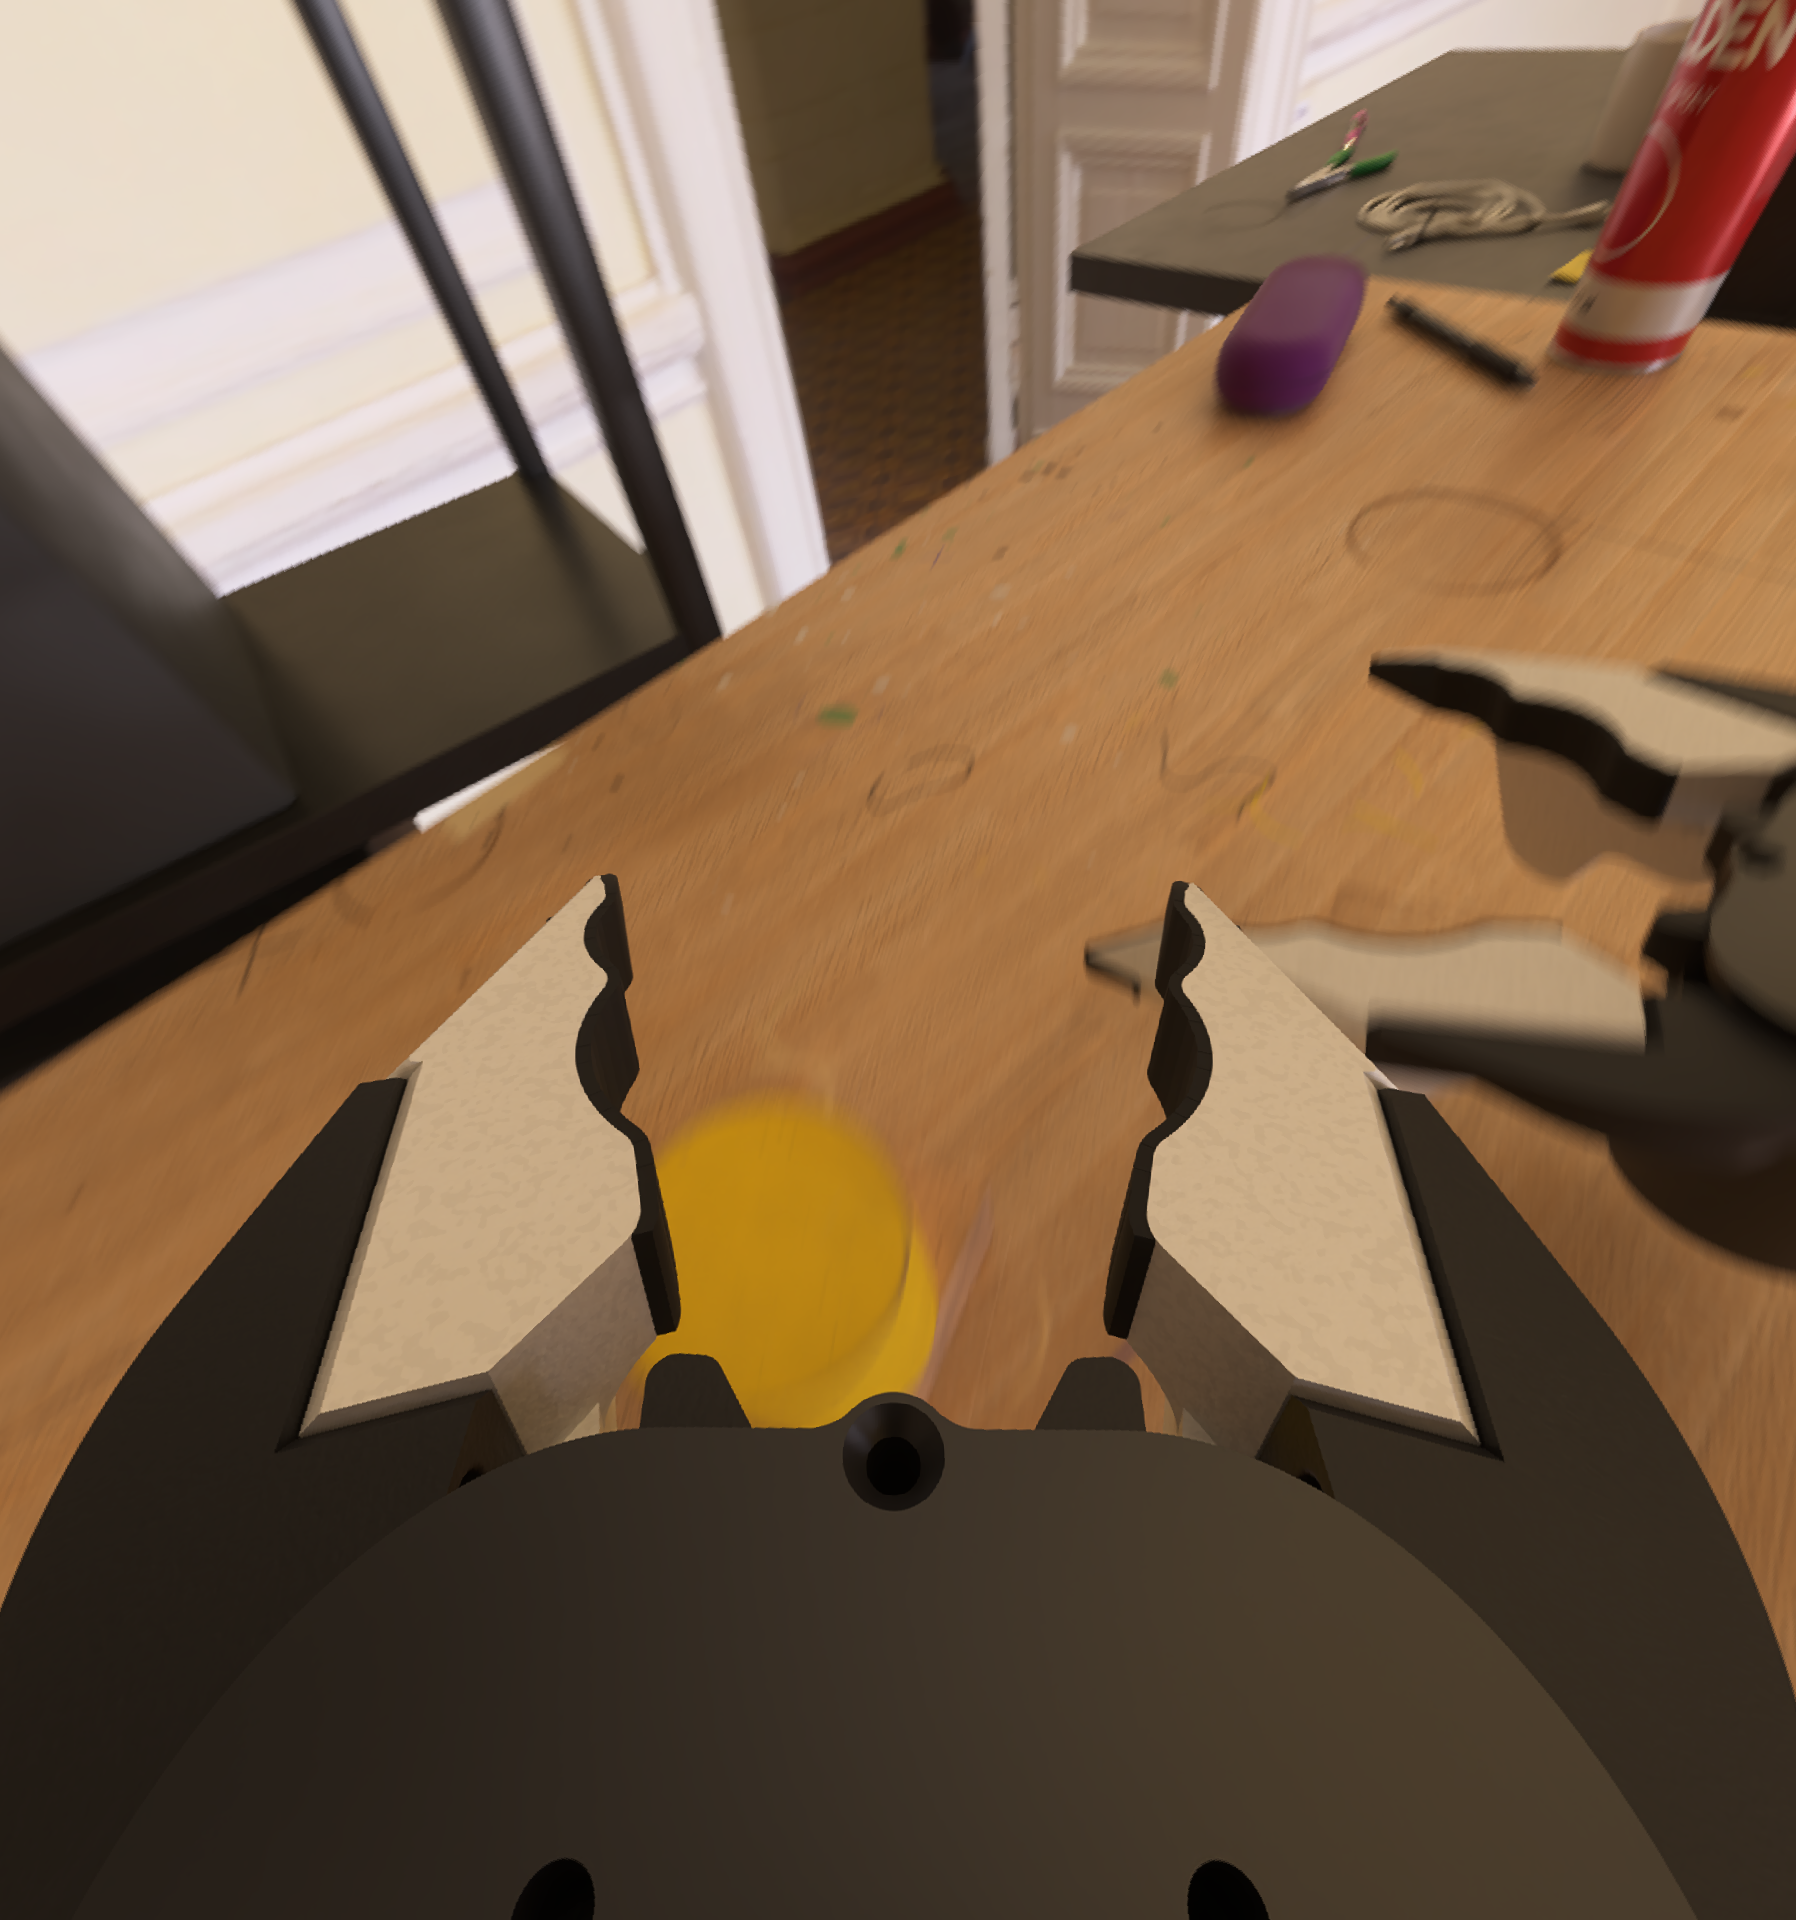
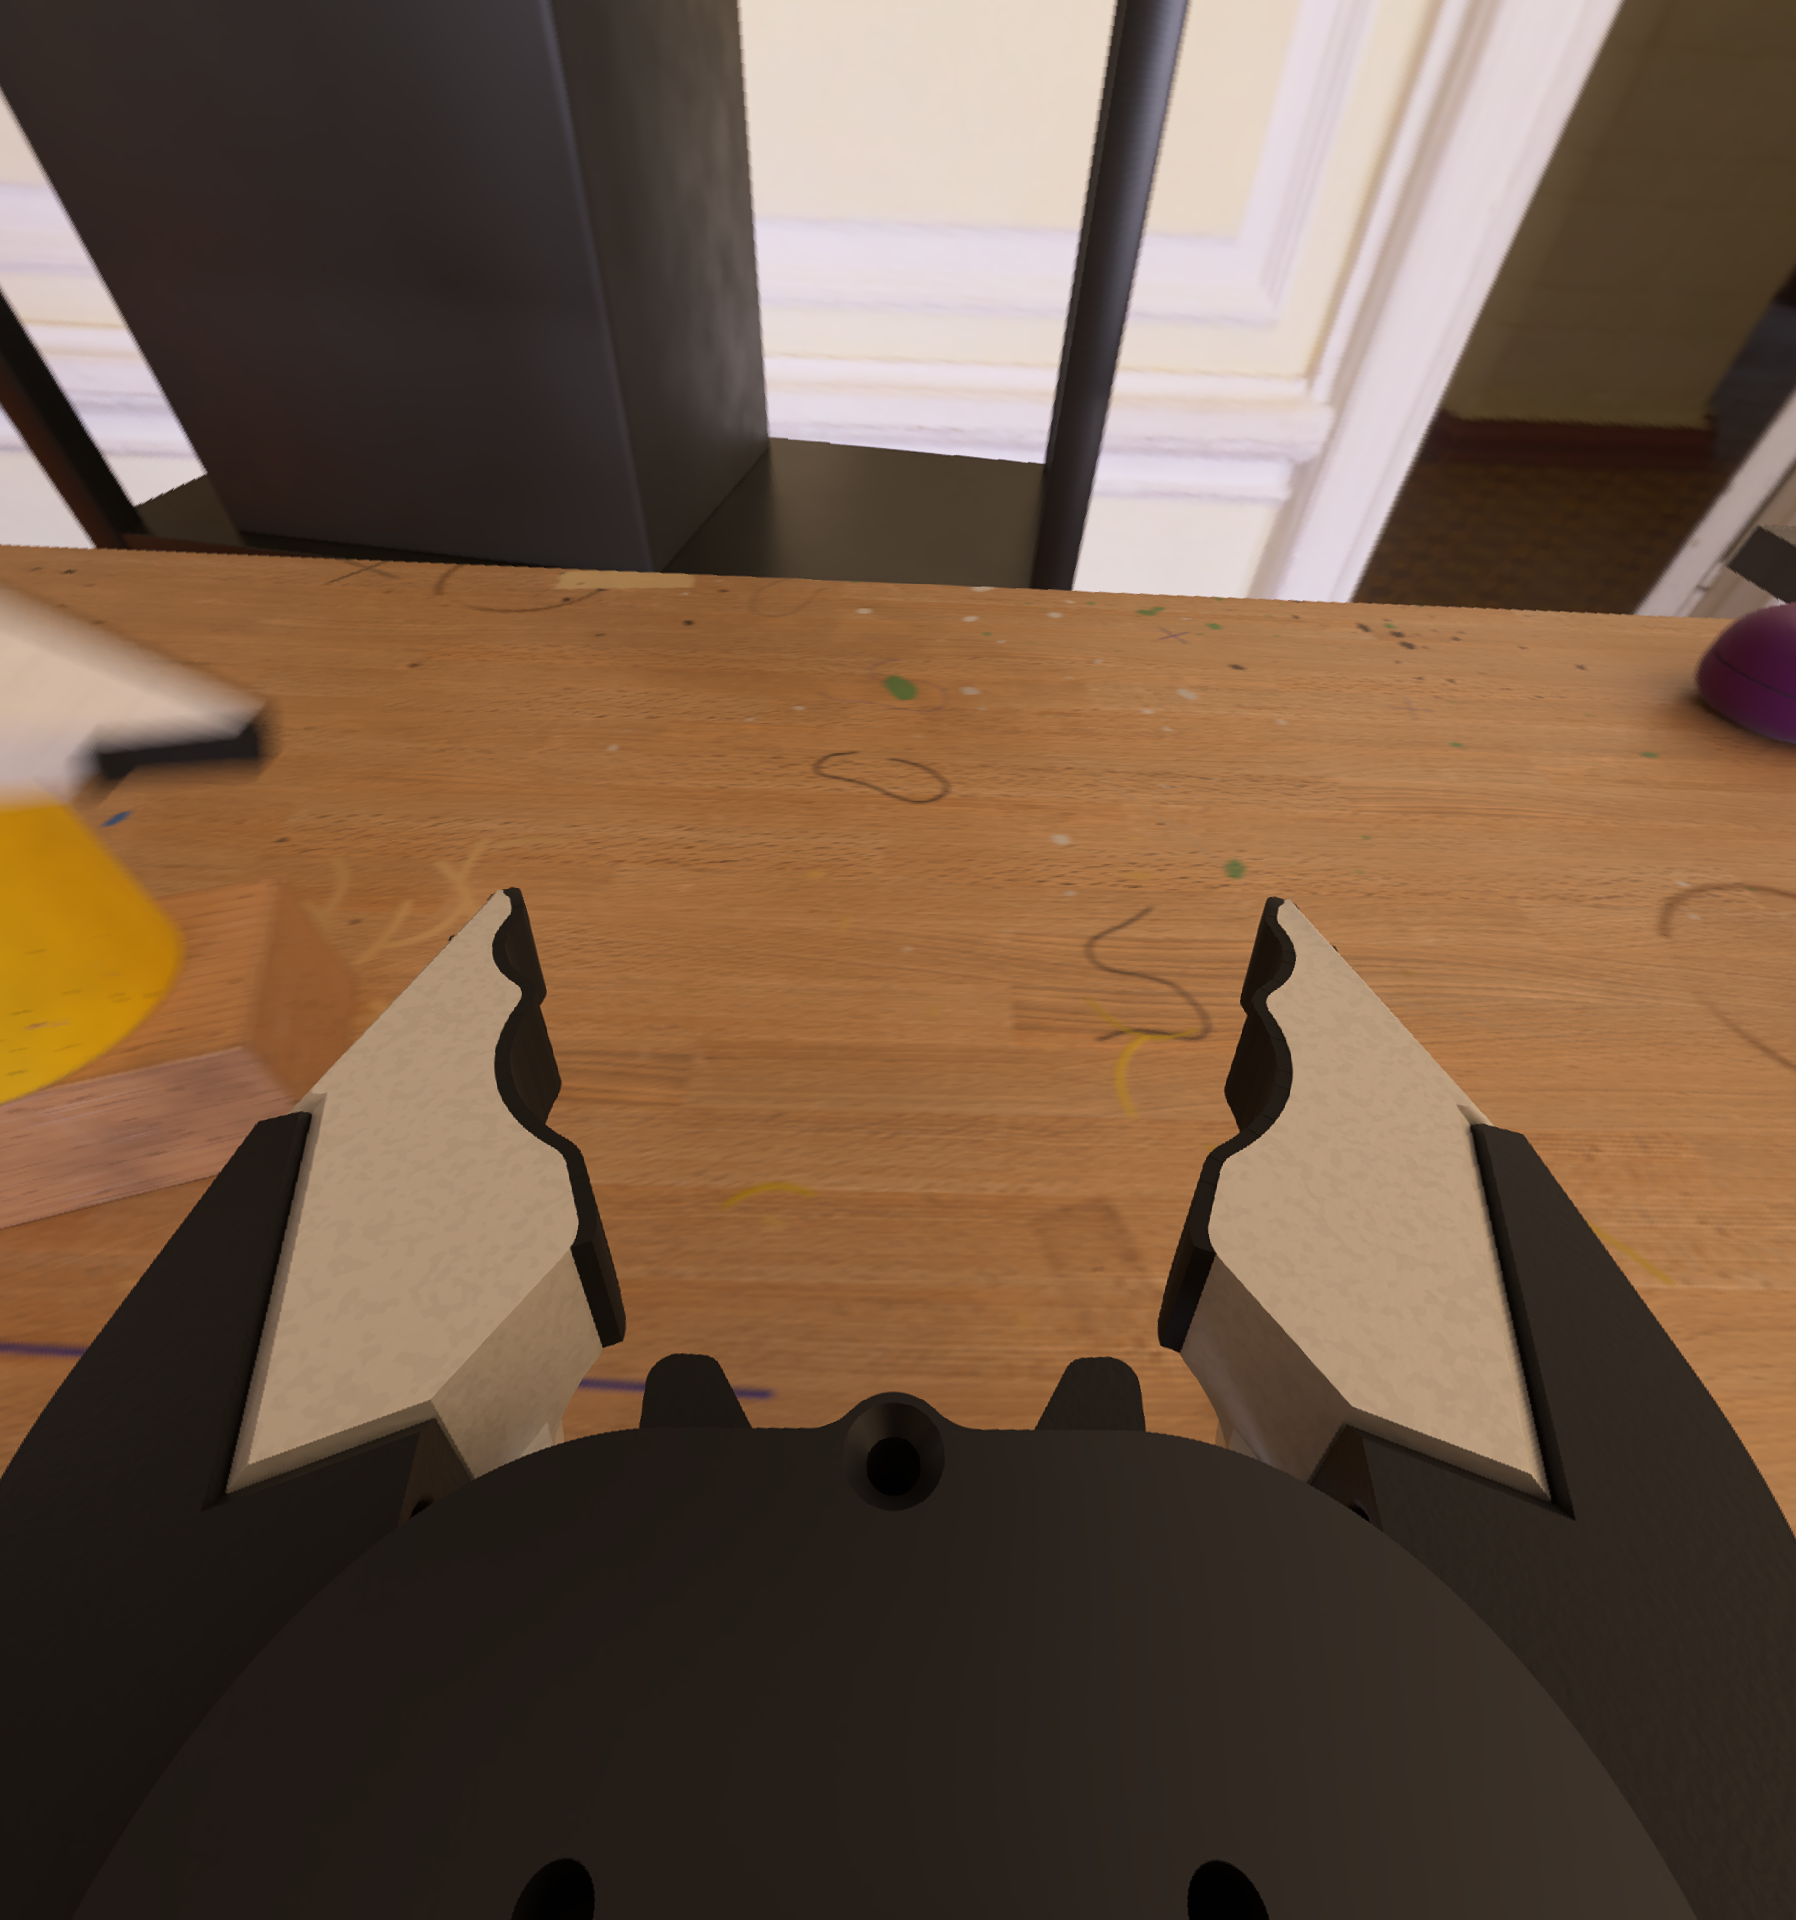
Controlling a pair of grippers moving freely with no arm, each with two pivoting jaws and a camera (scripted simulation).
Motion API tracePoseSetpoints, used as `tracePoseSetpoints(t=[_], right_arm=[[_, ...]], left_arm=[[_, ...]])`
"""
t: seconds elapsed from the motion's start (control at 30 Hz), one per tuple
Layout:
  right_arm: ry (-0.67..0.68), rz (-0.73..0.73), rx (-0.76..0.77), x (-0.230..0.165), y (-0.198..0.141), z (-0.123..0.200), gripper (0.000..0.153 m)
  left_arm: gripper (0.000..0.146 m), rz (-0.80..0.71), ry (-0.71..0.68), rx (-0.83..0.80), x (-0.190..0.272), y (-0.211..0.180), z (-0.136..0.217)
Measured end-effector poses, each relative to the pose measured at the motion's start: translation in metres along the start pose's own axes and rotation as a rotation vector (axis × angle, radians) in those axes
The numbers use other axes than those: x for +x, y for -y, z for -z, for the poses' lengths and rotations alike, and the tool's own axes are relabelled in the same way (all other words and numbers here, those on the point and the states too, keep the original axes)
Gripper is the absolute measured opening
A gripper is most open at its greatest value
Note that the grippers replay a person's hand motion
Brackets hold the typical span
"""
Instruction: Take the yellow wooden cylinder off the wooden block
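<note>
Hovering over the cylinder [image 1: 785,1257], the left gripper [image 1: 894,1101] is holding its jaws wide apart, gripping nothing; the yellow top is sitting low between the fingers, closer to the left one, and is showing blurred. In the right wrist view the cylinder [image 2: 37,935] is standing upright on the block [image 2: 135,1091], with a finger of the left gripper [image 2: 94,707] just above it. The right gripper [image 2: 889,1112] is also gaping wide and empty over bare table [image 2: 977,727], well to the side of the block.

What is looking risky: the cylinder is lying off-centre in the left jaws, so one finger closing first is likely to be pushing it sideways, tipping it or sliding it off the block's edge. A closing grip may also be dragging the light block along.

Containers: none is showing for certain. A red can [image 1: 1683,197] is standing at the far side beside a purple case [image 1: 1289,332]; whether anything is inside either, I cannot tell.
</note>
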State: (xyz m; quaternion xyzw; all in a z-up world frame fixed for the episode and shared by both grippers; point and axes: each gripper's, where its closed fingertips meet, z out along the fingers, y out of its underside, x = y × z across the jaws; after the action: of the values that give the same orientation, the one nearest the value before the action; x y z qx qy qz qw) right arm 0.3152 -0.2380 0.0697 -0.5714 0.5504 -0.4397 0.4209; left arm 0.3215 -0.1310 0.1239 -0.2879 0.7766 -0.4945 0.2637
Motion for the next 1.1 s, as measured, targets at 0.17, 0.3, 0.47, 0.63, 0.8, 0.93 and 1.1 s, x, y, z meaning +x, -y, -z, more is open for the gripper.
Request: tracePoseSetpoints(t=[0.17,0.3,0.47,0.63,0.8,0.93,1.1], right_arm=[[0.028,0.041,0.028,-0.04,0.003,0.016,0.133],[0.072,0.077,0.047,-0.072,0.006,0.034,0.133],[0.129,0.105,0.06,-0.106,0.007,0.052,0.133],[0.16,0.115,0.066,-0.119,0.009,0.062,0.133],[0.178,0.11,0.056,-0.119,0.007,0.061,0.133],[0.18,0.105,0.051,-0.114,0.002,0.06,0.133],[0.177,0.089,0.029,-0.104,-0.006,0.058,0.132]], left_arm=[[0.105,0.063,0.11,-0.029,-0.024,-0.075,0.079],[0.108,0.124,0.161,-0.045,-0.028,-0.111,0.118],[0.11,0.152,0.202,-0.063,-0.025,-0.139,0.149],[0.11,0.183,0.225,-0.071,-0.028,-0.153,0.165],[0.111,0.14,0.216,-0.075,-0.027,-0.149,0.167],[0.11,0.071,0.167,-0.07,-0.023,-0.131,0.161],[0.11,-0.158,0.052,-0.098,-0.021,-0.089,0.141]])
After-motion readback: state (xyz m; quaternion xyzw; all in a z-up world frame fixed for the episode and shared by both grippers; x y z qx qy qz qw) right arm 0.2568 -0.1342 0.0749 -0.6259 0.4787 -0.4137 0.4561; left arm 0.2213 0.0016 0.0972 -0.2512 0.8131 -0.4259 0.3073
